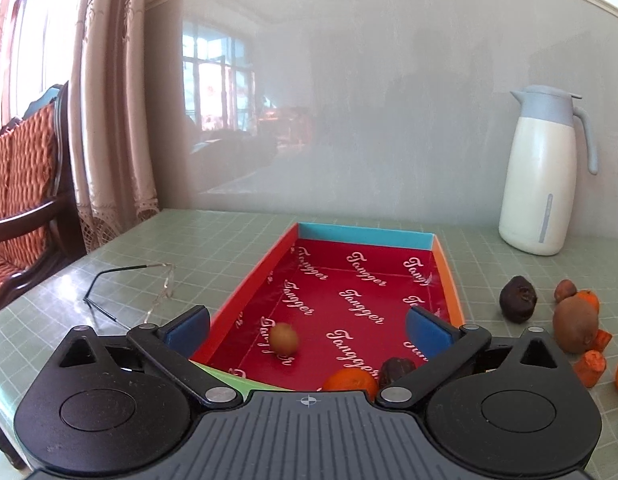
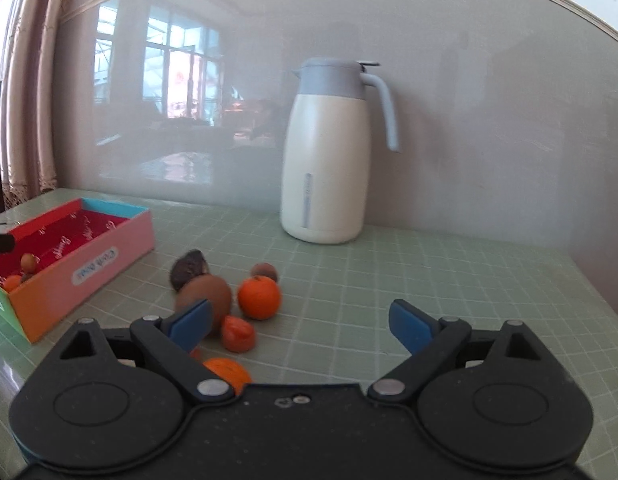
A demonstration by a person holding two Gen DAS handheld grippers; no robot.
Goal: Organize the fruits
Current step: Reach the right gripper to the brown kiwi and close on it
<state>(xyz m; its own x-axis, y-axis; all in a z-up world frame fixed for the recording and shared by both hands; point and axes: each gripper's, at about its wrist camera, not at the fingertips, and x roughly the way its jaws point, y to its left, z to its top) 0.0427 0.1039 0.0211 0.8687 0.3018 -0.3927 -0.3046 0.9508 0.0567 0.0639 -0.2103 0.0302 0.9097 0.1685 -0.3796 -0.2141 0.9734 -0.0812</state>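
A shallow box (image 1: pixel 245 296) with a red printed floor lies lengthwise ahead of my left gripper (image 1: pixel 307 330), which is open over its near end with nothing between the fingers. Inside the box are a small tan fruit (image 1: pixel 283 339), a tangerine (image 1: pixel 351 380) and a dark fruit (image 1: pixel 397 370). My right gripper (image 2: pixel 301 324) is open over the table, just right of a loose pile: a brown kiwi (image 2: pixel 207 296), a tangerine (image 2: pixel 259 297), a dark wrinkled fruit (image 2: pixel 187 269), a small brown fruit (image 2: pixel 265 271) and an orange-red piece (image 2: pixel 237 334). The right wrist view shows the box (image 2: pixel 85 268) at the left.
A white jug with a grey-blue lid (image 2: pixel 329 152) stands by the wall behind the fruit pile. Thin-framed glasses (image 1: pixel 149 292) lie left of the box. A wooden chair with an orange cushion (image 1: pixel 25 200) and curtains stand beyond the table's left edge.
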